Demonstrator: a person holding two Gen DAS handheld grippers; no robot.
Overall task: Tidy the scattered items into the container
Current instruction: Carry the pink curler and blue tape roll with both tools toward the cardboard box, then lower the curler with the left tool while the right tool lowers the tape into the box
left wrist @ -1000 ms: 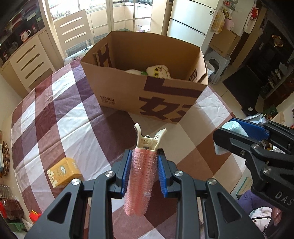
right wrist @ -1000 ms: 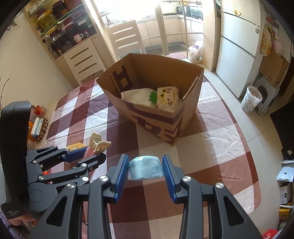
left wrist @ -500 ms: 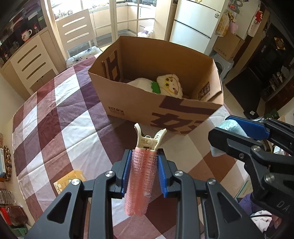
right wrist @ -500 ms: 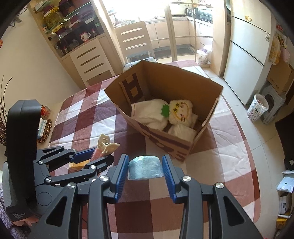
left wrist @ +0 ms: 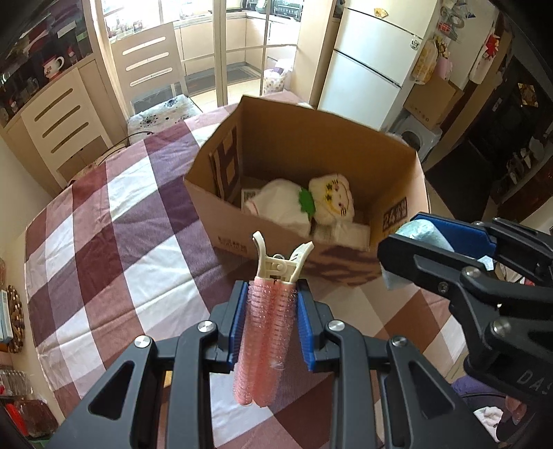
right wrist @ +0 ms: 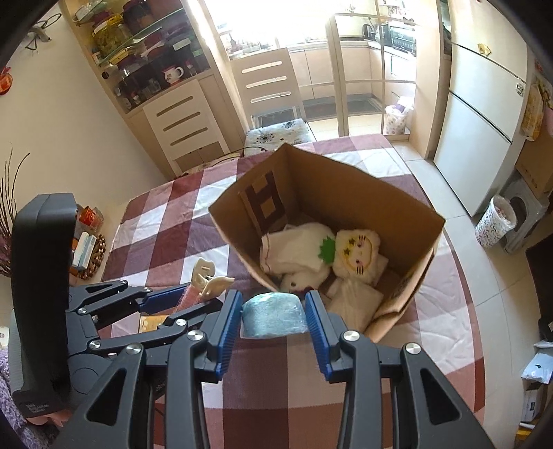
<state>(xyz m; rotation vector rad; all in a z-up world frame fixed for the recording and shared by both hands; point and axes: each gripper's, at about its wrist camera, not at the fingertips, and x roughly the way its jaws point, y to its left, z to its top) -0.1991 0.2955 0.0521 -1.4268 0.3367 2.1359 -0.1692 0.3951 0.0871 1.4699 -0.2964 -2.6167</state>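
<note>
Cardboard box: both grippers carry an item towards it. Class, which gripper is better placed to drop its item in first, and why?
Probably the right gripper. Its blue cloth roll hangs at the cardboard box rim; the left gripper holds its pink hair-roller clip short of the box.

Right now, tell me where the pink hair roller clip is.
The pink hair roller clip is clamped in the left gripper, above the checked tablecloth, just short of the cardboard box.

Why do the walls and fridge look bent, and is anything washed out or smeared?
Both views: fisheye lenses bow straight edges. Right wrist view: the window is blown out white. Left wrist view: the cardboard box has a slightly smeared near wall, while the pink hair roller clip is sharp.
</note>
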